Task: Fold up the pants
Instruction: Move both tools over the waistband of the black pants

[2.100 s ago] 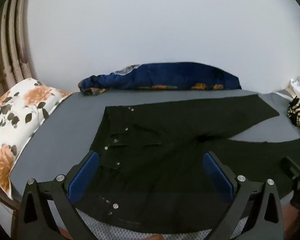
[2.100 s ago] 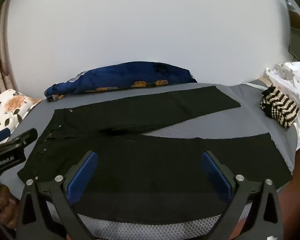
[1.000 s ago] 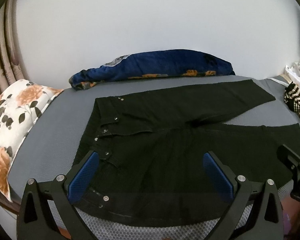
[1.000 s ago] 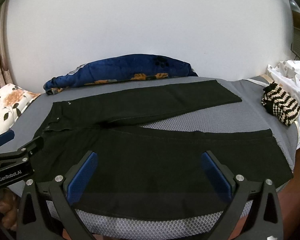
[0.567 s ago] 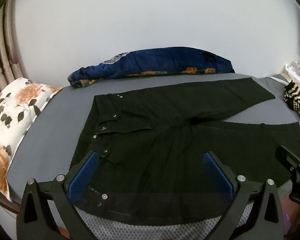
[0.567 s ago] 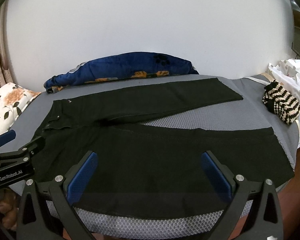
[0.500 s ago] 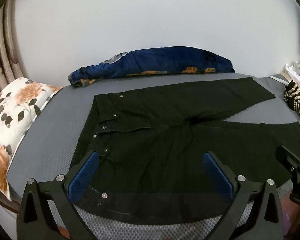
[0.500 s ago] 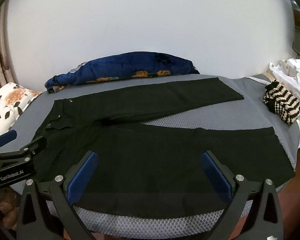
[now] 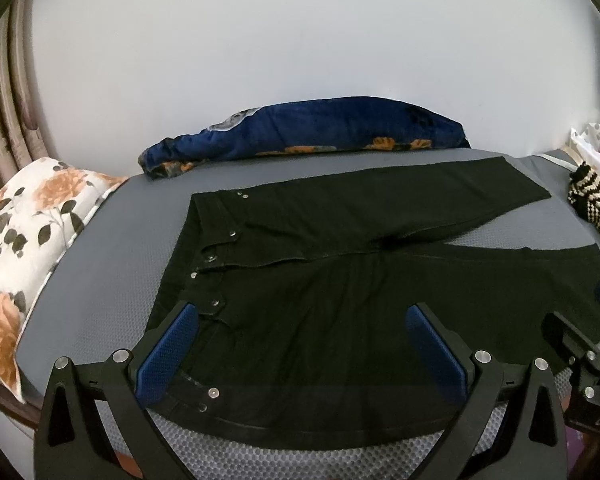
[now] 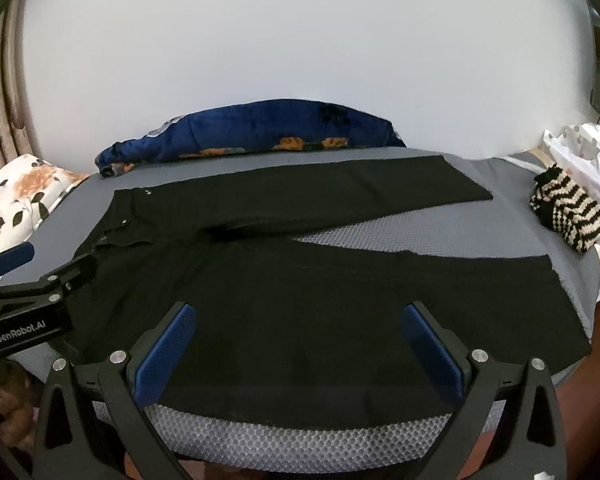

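Observation:
Black pants point(image 9: 340, 276) lie flat on the grey bed, waistband with metal buttons at the left, both legs spread apart toward the right; they also show in the right wrist view point(image 10: 300, 264). My left gripper point(image 9: 300, 344) is open and empty, held above the near waist and hip area. My right gripper point(image 10: 300, 344) is open and empty, held above the near leg. The left gripper also shows at the left edge of the right wrist view point(image 10: 32, 276), beside the waistband.
A rolled blue floral blanket point(image 9: 308, 132) lies along the far edge by the white wall. A floral pillow point(image 9: 24, 232) sits at the left. A black-and-cream striped knit item point(image 10: 568, 212) and white cloth point(image 10: 584, 148) lie at the right. The bed's near edge point(image 10: 300, 436) is below the grippers.
Both grippers have stayed open and empty. Both views have shifted slightly; the pants lie as before.

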`<state>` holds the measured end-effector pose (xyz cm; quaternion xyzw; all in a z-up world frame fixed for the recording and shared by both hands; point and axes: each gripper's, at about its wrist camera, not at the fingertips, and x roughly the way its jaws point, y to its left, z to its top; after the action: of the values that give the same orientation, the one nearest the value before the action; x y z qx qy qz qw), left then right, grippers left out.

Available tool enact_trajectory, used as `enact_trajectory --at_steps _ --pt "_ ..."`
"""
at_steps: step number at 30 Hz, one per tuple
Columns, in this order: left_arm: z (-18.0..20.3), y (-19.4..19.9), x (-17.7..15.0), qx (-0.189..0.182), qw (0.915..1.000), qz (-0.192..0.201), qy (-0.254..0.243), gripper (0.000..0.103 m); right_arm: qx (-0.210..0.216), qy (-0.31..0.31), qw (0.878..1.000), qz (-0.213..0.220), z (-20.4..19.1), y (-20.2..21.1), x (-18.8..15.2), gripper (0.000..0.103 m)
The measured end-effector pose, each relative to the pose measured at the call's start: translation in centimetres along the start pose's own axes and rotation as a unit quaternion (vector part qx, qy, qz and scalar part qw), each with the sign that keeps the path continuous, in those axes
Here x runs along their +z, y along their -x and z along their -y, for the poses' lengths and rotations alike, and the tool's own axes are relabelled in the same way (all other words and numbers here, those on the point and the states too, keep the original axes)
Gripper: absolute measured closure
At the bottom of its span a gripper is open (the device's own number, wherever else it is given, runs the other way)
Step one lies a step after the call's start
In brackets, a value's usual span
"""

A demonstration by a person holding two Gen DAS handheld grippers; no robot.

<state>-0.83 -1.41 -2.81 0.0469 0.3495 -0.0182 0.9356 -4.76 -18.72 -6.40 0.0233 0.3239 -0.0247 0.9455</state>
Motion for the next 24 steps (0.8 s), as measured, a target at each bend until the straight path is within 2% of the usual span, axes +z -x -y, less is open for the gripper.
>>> enact_trajectory --at_steps 10,18,24 --pt "-0.1 -0.2 0.3 -0.005 1.0000 -0.008 0.002 0.000 0.020 -0.023 1.000 -0.007 0.7 -0.4 -0.1 0.000" --pt "-0.1 -1.1 0.3 -0.007 0.9997 -0.023 0.010 0.000 0.010 -0.010 1.000 -0.024 0.9 -0.4 -0.6 0.000" --pt "-0.6 -1.3 1.0 -0.004 0.9997 -0.024 0.010 0.000 0.015 -0.020 1.000 -0.008 1.0 1.2 0.8 0.000"
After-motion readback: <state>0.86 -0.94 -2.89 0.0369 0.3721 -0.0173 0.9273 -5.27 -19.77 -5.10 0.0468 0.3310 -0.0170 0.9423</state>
